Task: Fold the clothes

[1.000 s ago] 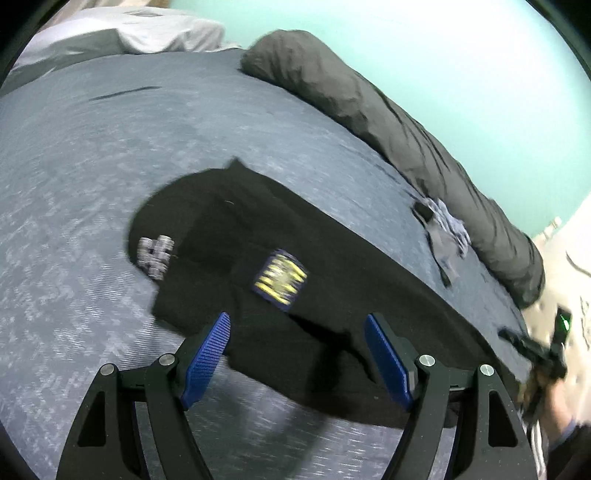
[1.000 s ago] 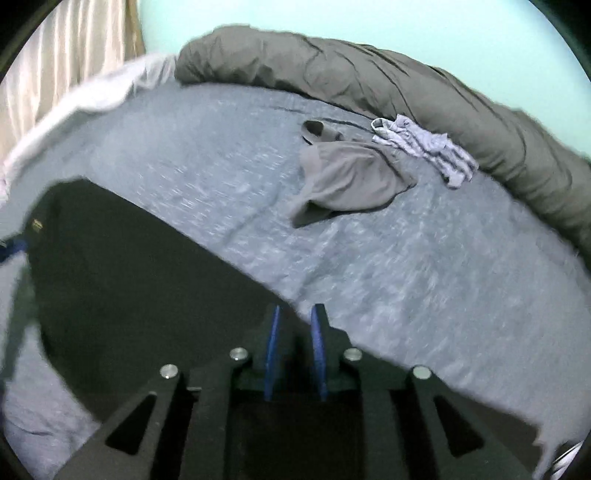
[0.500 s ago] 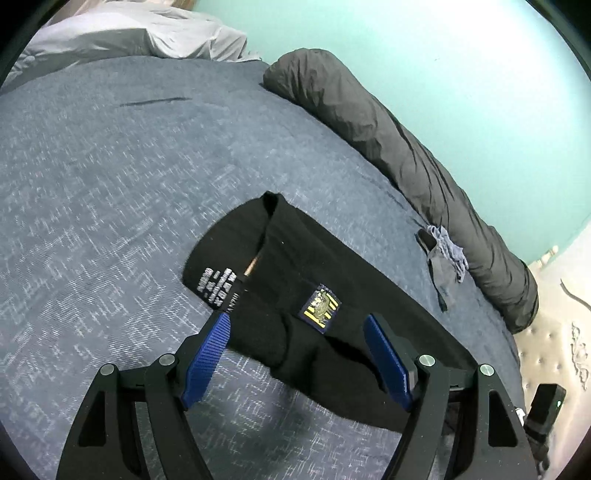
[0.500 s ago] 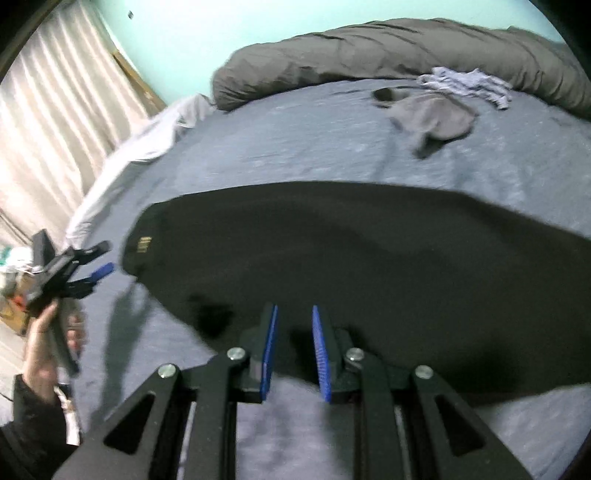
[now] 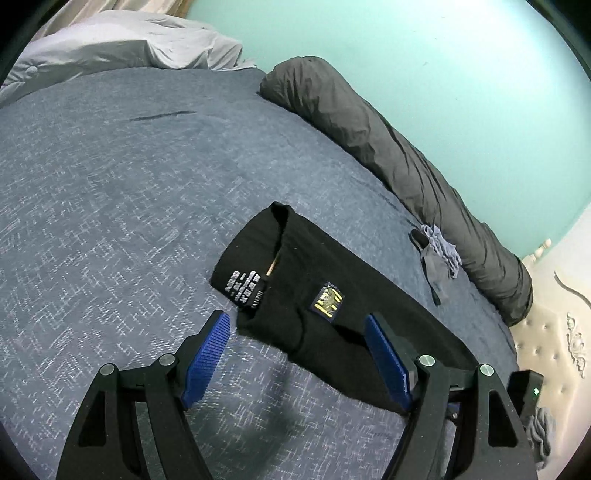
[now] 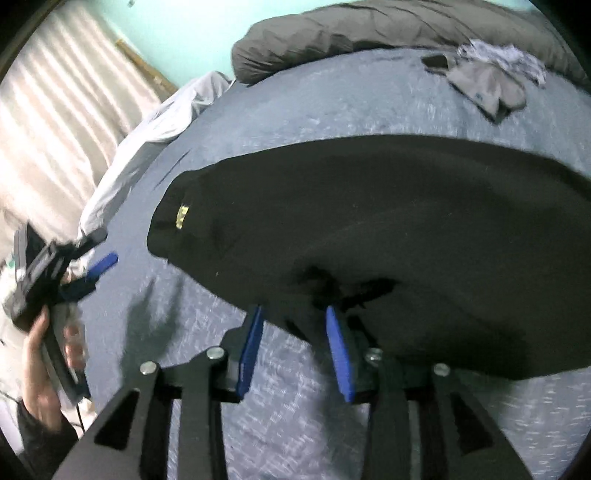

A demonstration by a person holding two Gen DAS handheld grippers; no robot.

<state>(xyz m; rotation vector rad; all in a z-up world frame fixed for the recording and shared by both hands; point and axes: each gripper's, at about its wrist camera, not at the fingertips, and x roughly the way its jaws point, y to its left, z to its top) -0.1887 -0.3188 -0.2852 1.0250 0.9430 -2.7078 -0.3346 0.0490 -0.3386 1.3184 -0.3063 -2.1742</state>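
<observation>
Right gripper [image 6: 293, 325] swinging round, jaws opening off folded black cotton garment [image 5: 314, 295] ahead of fingers; left gripper [image 5: 299, 343] gaping empty; grey clothes [image 6: 487, 85] waiting.

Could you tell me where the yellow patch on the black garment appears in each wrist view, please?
Left wrist view: the yellow patch sits lower centre on the black garment, just above the gap of the open left tool.
Right wrist view: the patch is small, centre-left, near the garment's left end.
Shared landmark: the grey rolled duvet along the turquoise wall.
</observation>
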